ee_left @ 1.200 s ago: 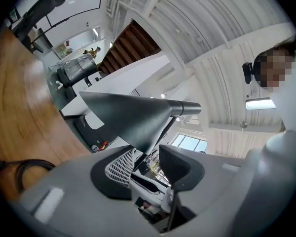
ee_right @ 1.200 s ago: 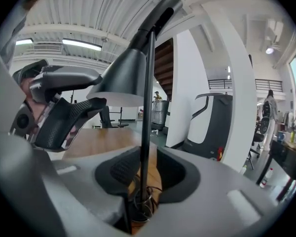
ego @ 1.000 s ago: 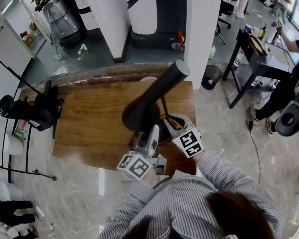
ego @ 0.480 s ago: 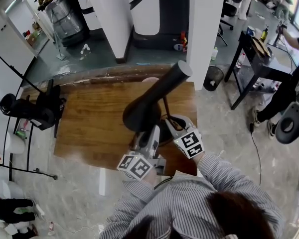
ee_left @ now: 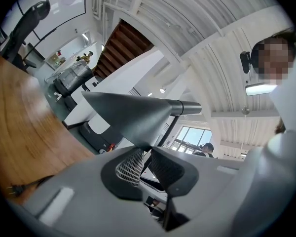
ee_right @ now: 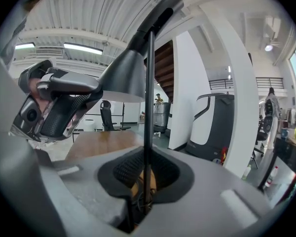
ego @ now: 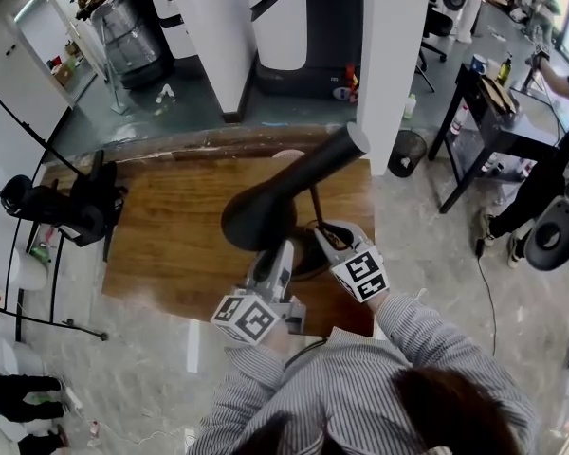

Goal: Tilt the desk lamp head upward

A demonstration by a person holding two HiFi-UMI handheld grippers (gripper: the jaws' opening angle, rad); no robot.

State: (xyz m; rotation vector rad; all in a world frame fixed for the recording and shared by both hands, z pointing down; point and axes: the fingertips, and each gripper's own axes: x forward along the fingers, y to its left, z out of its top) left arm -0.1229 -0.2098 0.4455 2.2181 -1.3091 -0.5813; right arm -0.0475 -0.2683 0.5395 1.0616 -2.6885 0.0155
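A black desk lamp stands near the right front edge of the wooden table (ego: pixel 171 226). Its cone-shaped head (ego: pixel 284 192) sits tilted on a thin stem (ego: pixel 315 207), wide mouth toward me. My left gripper (ego: pixel 270 252) is shut on the lower rim of the lamp head (ee_left: pixel 133 112), which sits pinched between its pads (ee_left: pixel 129 166). My right gripper (ego: pixel 324 240) is shut on the lamp stem (ee_right: pixel 149 107) low down, just above the base. The right gripper view also shows the left gripper (ee_right: pixel 84 100) at the lamp head's (ee_right: pixel 128 75) rim.
A black camera on a stand (ego: pixel 62 211) sits at the table's left edge. A white pillar (ego: pixel 389 55) rises just behind the table's right corner, with a bin (ego: pixel 408 145) beside it. A black side table (ego: pixel 493 102) and a person stand further right.
The lamp head's wide end has swung slightly left and the left gripper has shifted left with it. The right gripper has stayed on the stem.
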